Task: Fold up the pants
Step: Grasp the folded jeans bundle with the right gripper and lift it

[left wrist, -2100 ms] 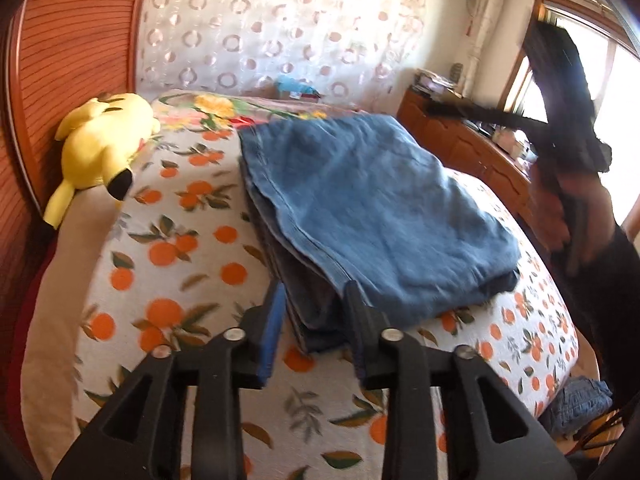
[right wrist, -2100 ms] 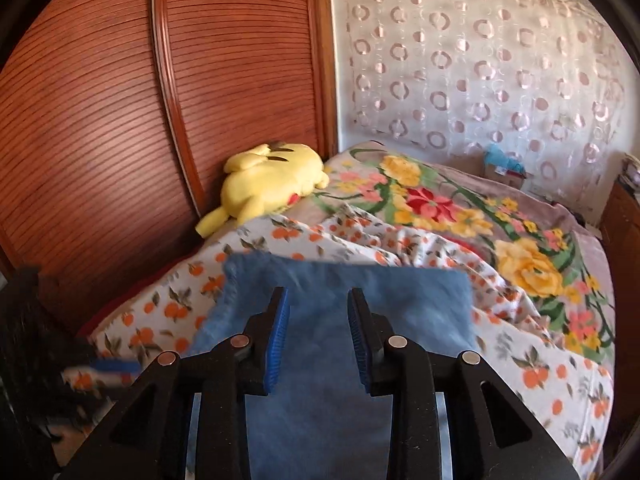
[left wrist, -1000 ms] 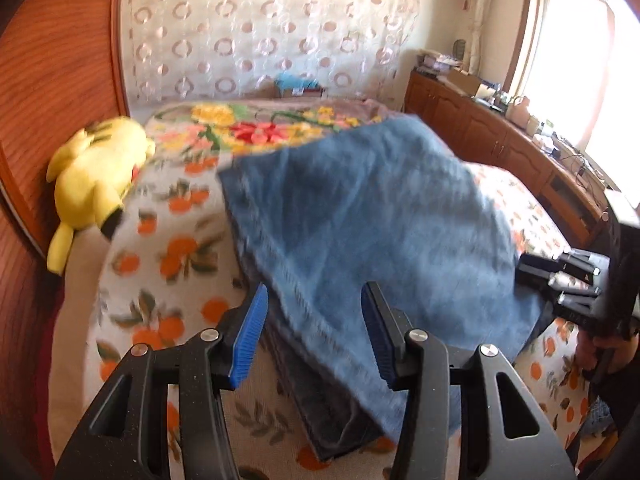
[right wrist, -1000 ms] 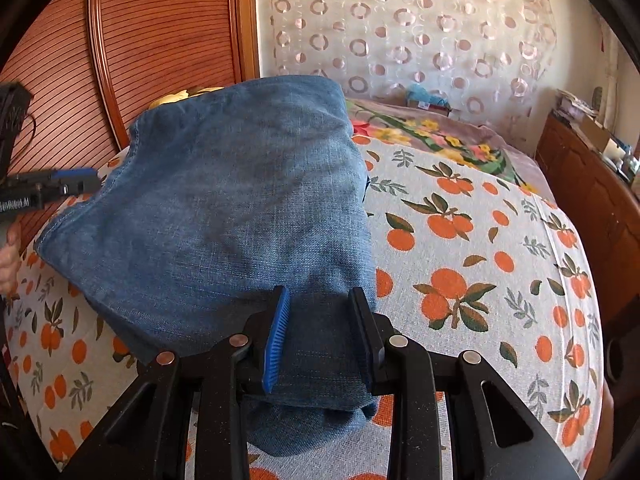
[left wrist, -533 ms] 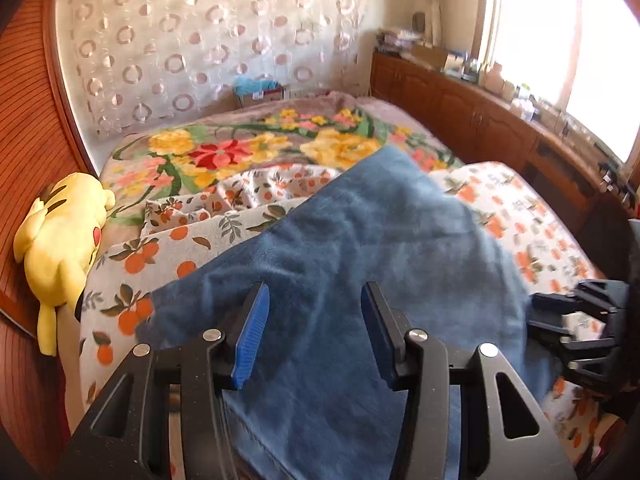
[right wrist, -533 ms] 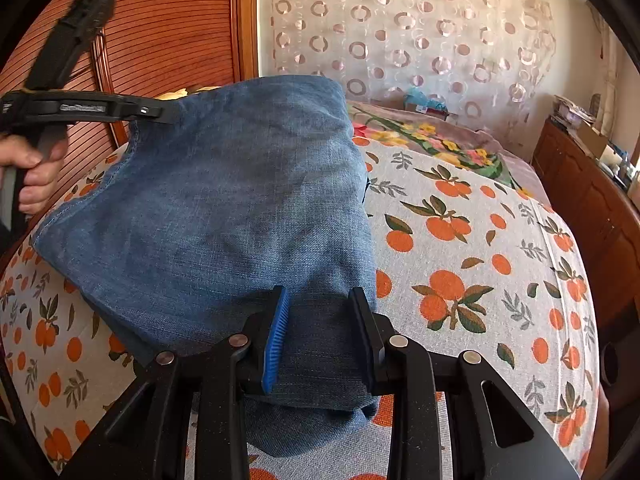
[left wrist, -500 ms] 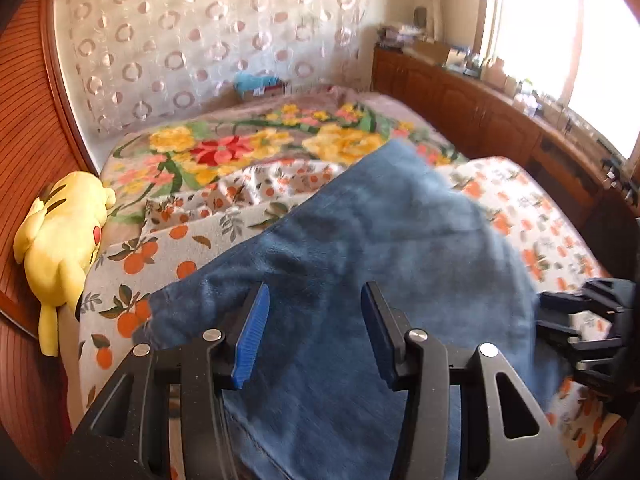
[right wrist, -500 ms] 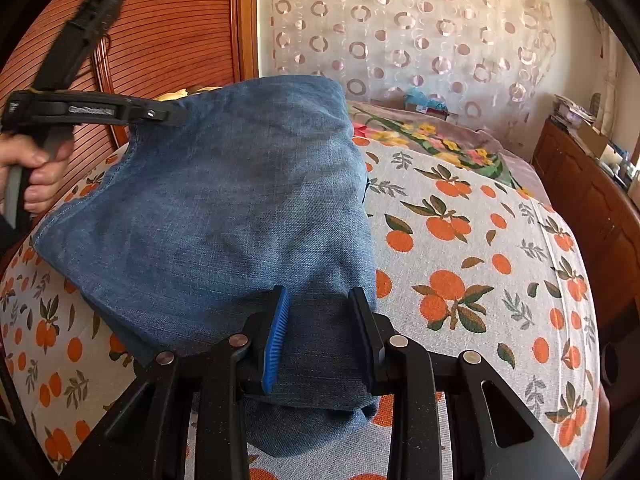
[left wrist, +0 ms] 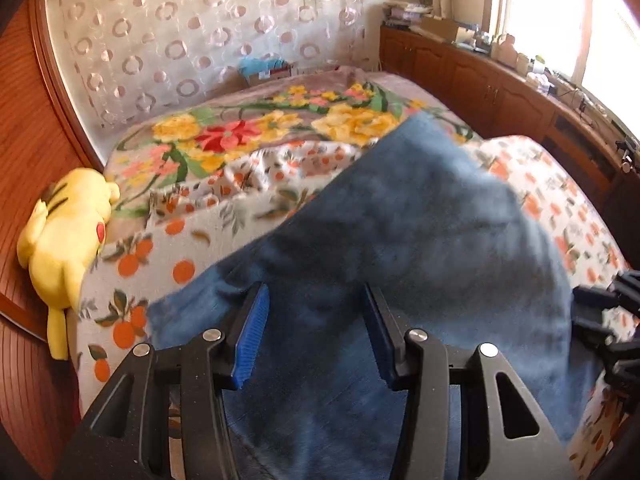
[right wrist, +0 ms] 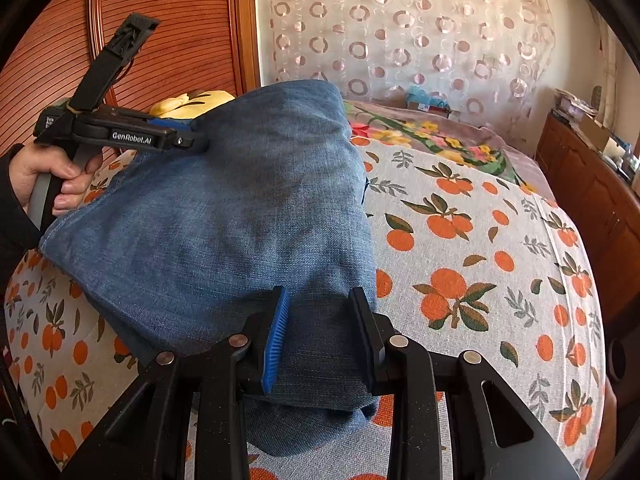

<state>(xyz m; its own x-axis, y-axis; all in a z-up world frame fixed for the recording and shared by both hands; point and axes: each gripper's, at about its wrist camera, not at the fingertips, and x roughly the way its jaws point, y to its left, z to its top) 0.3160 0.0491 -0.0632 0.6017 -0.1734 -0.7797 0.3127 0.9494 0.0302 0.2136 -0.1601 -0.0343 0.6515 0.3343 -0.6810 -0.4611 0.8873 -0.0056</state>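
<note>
The folded blue denim pants [right wrist: 240, 220] lie on the orange-print bedspread [right wrist: 480, 260]; they also show in the left wrist view [left wrist: 420, 248]. My left gripper [left wrist: 314, 328] is open, its jaws wide apart just over the pants' near-left edge; in the right wrist view [right wrist: 196, 140] its tip rests on the denim at the far left. My right gripper [right wrist: 318, 330] stands with its jaws apart around a bunched fold at the near corner; whether the pads press the cloth does not show. It also appears at the right edge of the left wrist view [left wrist: 600, 320].
A yellow plush toy [left wrist: 68, 232] lies at the bed's left edge beside the wooden wardrobe [right wrist: 160, 20]. A floral blanket [left wrist: 260, 136] covers the far bed. A wooden cabinet [left wrist: 500, 88] with clutter runs along the right under the window.
My left gripper has risen from the bed's near edge and moved over the pants, then settled lower onto the left edge. My right gripper has held still at the near corner for the last second.
</note>
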